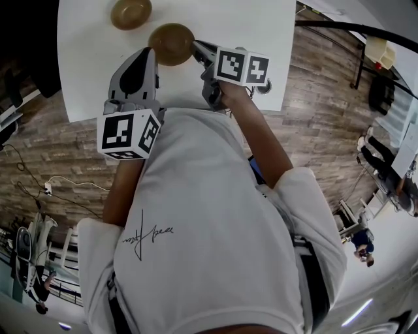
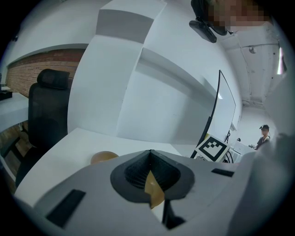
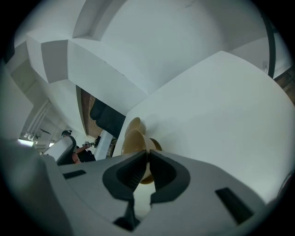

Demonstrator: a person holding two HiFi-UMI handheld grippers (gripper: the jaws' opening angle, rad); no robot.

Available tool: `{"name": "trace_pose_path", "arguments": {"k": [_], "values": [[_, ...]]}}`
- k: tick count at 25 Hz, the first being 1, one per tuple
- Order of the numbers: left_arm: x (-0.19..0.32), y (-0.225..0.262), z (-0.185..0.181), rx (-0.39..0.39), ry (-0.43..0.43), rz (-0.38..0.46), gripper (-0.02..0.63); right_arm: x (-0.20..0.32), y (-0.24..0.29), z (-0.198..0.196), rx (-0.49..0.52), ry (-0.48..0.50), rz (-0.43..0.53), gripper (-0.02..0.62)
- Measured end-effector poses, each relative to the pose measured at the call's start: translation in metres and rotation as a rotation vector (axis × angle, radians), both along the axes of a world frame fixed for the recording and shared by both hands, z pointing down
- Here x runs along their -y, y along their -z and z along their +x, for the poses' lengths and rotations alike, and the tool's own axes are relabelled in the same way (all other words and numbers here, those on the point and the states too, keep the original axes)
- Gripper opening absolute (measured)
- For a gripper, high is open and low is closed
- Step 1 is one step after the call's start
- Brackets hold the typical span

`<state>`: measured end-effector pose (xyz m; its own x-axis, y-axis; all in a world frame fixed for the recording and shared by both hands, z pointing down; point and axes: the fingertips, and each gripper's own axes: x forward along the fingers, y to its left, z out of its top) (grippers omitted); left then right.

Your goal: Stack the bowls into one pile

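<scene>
1. Clamping with the right gripper (image 1: pixel 196 47) on the right rim of the nearer bowl (image 1: pixel 171 44), in the upper middle of the head view.
2. Holding its jaws almost together in the right gripper view, with only the thin brown rim standing between the pads (image 3: pixel 138 173).
3. Not being able to tell whether this bowl is resting on the white table (image 1: pixel 248 26) or is lifted a little from it.
4. Holding the left gripper (image 1: pixel 151 55) fully closed, pads meeting each other, and pointing it up the frame, with its tip just beside the left edge of the same bowl.
5. Seeing in the left gripper view a slice of brown bowl through the gap under the closed pads; not being able to tell whether the pads are touching it.
6. Noting the farther bowl (image 1: pixel 130 13) at the top edge of the head view, up and to the left of the nearer one, near it but apart, sitting alone on the table.
7. Not yet stacking: having two bowls side by side, not one inside the other.
8. Carrying the left marker cube (image 1: pixel 128 134) left of the frame's centre, and the right marker cube (image 1: pixel 241 66) just to the right of the nearer bowl.
9. Filling the lower half of the head view with the person's white shirt (image 1: pixel 209 228), with wooden floor (image 1: pixel 326 98) showing on both sides.
</scene>
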<state>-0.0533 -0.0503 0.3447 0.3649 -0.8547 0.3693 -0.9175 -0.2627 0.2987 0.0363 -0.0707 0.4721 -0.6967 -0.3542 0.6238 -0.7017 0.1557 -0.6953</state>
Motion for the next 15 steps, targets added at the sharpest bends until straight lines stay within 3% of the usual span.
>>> {"name": "trace_pose_path", "arguments": {"k": [15], "values": [[0.000, -0.002, -0.008, -0.004, 0.022, -0.009, 0.005, -0.006, -0.014, -0.011, -0.012, 0.033, -0.043, 0.018]]}}
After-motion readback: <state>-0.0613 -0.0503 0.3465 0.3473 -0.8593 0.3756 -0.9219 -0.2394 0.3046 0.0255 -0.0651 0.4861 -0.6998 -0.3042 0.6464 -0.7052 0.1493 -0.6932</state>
